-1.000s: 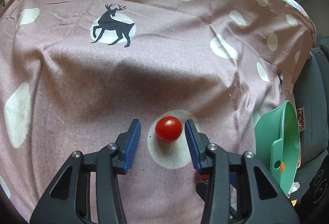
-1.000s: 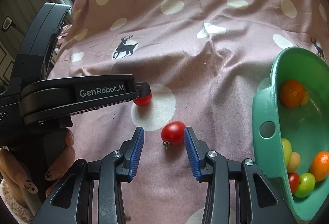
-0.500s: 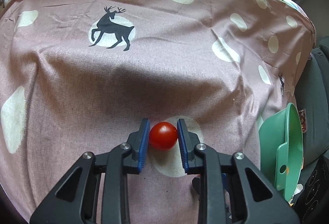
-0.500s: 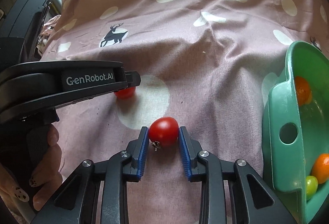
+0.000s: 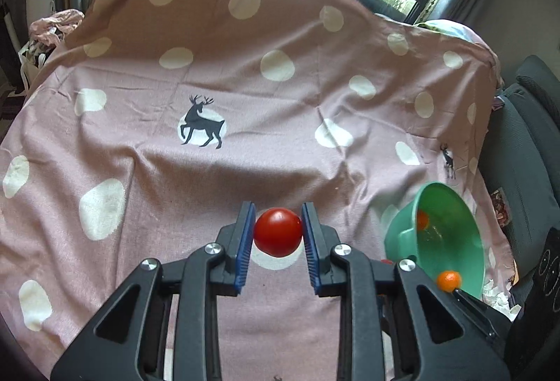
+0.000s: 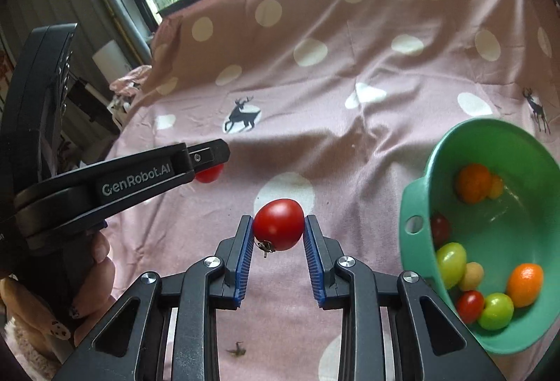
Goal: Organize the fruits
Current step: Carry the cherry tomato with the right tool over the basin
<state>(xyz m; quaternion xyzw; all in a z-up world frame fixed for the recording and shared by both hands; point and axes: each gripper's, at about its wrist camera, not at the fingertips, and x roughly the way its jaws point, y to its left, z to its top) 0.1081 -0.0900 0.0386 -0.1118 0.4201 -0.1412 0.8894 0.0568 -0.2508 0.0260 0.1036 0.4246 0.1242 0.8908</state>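
Observation:
My left gripper (image 5: 278, 231) is shut on a red cherry tomato (image 5: 277, 232), held clear above the pink spotted cloth (image 5: 210, 83). My right gripper (image 6: 278, 225) is shut on a second red tomato (image 6: 279, 224) with a dry stem at its underside, also lifted off the cloth. In the right wrist view the left gripper's body (image 6: 115, 183) reaches in from the left, its tomato (image 6: 209, 173) peeking out under the tip. A green bowl (image 6: 416, 202) to the right holds several small red, green, orange and yellow fruits; in the left wrist view the same bowl (image 5: 469, 223) tilts at the right edge.
The cloth drapes a raised surface and bears black deer prints (image 5: 202, 122). A loose tomato stem (image 6: 237, 351) lies on the cloth below the right gripper. A hand (image 6: 94, 279) grips the left tool. Windows stand behind, grey upholstery (image 5: 528, 136) at the right.
Both grippers shut on their tomatoes, which lay on the cloth a second ago, then rose with them. The cloth now looks farther off and the windows have come into view.

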